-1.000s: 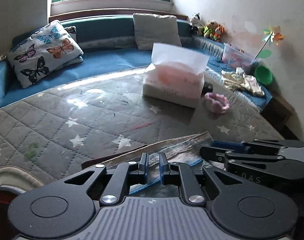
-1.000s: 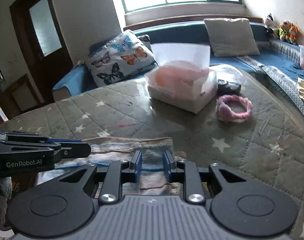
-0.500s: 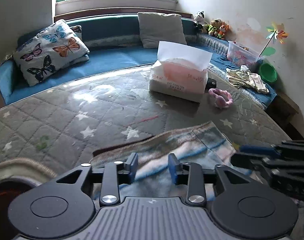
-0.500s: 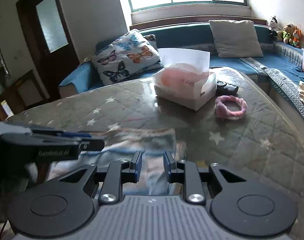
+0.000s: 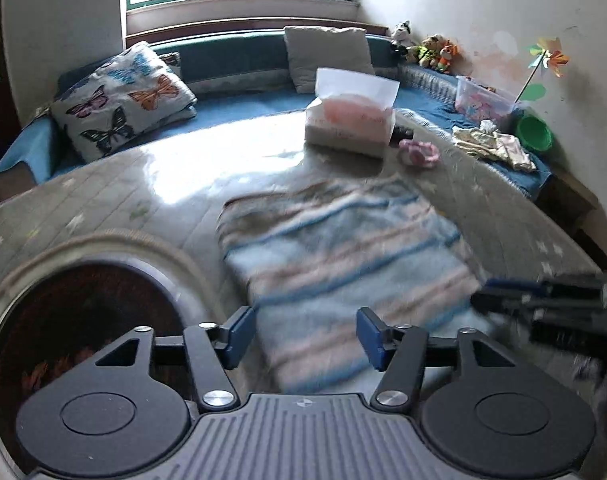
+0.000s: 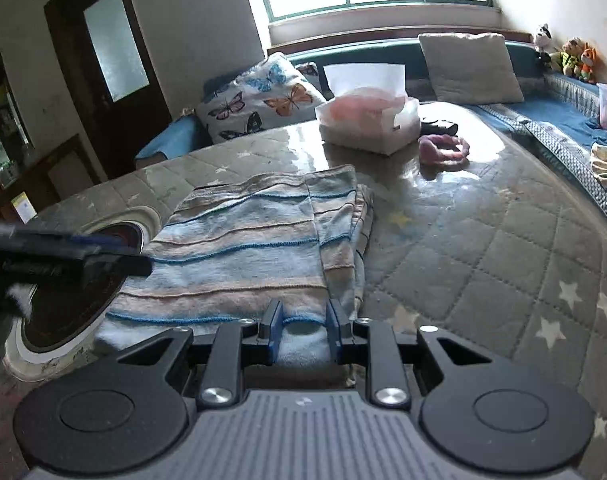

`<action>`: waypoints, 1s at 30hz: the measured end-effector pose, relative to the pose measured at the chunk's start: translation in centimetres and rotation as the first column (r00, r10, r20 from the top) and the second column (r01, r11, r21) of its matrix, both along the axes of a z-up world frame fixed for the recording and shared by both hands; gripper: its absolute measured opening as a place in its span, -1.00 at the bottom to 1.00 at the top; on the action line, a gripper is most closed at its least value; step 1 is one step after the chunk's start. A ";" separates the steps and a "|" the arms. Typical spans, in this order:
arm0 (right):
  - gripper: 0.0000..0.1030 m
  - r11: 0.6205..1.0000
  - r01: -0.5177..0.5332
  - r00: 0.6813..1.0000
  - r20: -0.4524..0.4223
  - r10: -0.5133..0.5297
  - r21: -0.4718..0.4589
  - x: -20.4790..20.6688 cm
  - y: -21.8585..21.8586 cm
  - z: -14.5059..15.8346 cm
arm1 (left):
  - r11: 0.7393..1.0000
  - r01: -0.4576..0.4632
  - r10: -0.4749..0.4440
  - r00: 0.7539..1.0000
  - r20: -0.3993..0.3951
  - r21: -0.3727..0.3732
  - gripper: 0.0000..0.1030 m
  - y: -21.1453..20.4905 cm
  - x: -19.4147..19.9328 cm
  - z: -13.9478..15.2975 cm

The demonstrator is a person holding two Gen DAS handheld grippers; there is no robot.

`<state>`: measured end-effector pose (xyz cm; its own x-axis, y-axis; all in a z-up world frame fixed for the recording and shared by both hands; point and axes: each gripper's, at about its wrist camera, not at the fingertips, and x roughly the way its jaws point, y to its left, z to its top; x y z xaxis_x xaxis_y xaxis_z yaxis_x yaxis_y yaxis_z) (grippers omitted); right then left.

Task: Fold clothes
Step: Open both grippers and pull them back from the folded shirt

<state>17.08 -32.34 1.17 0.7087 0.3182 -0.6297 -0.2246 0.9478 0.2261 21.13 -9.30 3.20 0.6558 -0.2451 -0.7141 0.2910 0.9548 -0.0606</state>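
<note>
The striped garment [image 6: 247, 248] lies flat on the quilted, star-patterned table cover [image 6: 483, 248], folded into a long rectangle. Its long axis runs from the near edge of the table away toward the window, leaning a little toward the tissue box [image 6: 369, 122] at the far end. The blue and beige stripes cross it side to side. Along its right side a folded layer overlaps, and the edges bunch into a small stack of thicknesses there. Its near left corner lies just beside a round dark opening with a pale rim [image 6: 67, 304] set in the table.

The left gripper [image 5: 305, 336] hovers over the near end of the garment with its blue pads wide apart; nothing is between them, and that view is blurred, so I cannot tell whether it touches the cloth. The right gripper [image 6: 303, 330] sits at the garment's near edge, its fingers a moderate gap apart, not clamped; the hem shows between the pads, though whether they touch it is unclear.

Beyond the garment, well apart from it, a pink fabric ring [image 6: 443, 150] rests beside the tissue box. A butterfly-print pillow [image 6: 259, 98] leans on the blue bench under the window.
</note>
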 end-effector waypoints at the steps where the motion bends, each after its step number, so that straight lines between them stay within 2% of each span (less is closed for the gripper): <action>1: -0.51 1.000 0.004 1.000 0.008 -0.004 0.004 -0.5 0.1 0.3 | 1.000 -0.009 0.009 1.000 0.002 0.001 0.44 0.2 -0.7 0.0; 3: -0.31 1.000 0.000 1.000 0.020 -0.001 0.020 -1.3 0.1 0.7 | 1.000 -0.029 0.029 0.999 0.023 0.005 0.60 0.6 -2.1 0.1; 4: -0.15 1.000 -0.001 1.000 0.027 0.001 0.019 -1.8 0.3 0.8 | 0.999 -0.039 0.038 0.999 0.035 0.008 0.69 0.8 -2.8 0.2; 6: -0.08 1.000 -0.006 0.999 0.043 0.006 -0.001 -2.8 0.7 0.8 | 0.998 -0.054 0.054 0.997 0.057 0.013 0.81 1.2 -4.3 0.2; 7: 0.02 1.000 -0.009 0.999 0.050 0.009 -0.011 -3.3 0.9 0.8 | 0.998 -0.054 0.053 0.997 0.058 0.013 0.86 1.3 -4.9 0.1; 13: 0.44 0.998 -0.010 0.997 0.075 0.015 -0.062 -5.9 1.5 0.9 | 0.998 -0.065 0.064 0.996 0.061 0.014 1.00 2.1 -8.2 -0.4; 17: 0.79 0.997 -0.002 0.996 0.086 0.009 -0.075 -7.4 1.5 1.2 | 0.998 -0.069 0.068 0.995 0.067 0.012 1.00 2.4 -9.9 -0.5; 20: 0.98 0.995 0.018 0.995 0.101 -0.008 -0.100 -8.6 1.8 1.5 | 0.998 -0.066 0.064 0.996 0.065 0.017 1.00 2.3 -10.9 -0.7; 30: 1.00 0.990 0.075 0.992 0.108 -0.062 -0.122 -12.1 2.5 1.4 | 0.997 -0.077 0.076 0.996 0.054 0.019 1.00 2.7 -13.7 -0.9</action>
<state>5.02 -29.84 2.60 0.7894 0.1900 -0.5838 -0.1742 0.9811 0.0837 7.38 -6.58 2.30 0.7091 -0.1785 -0.6822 0.2196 0.9752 -0.0269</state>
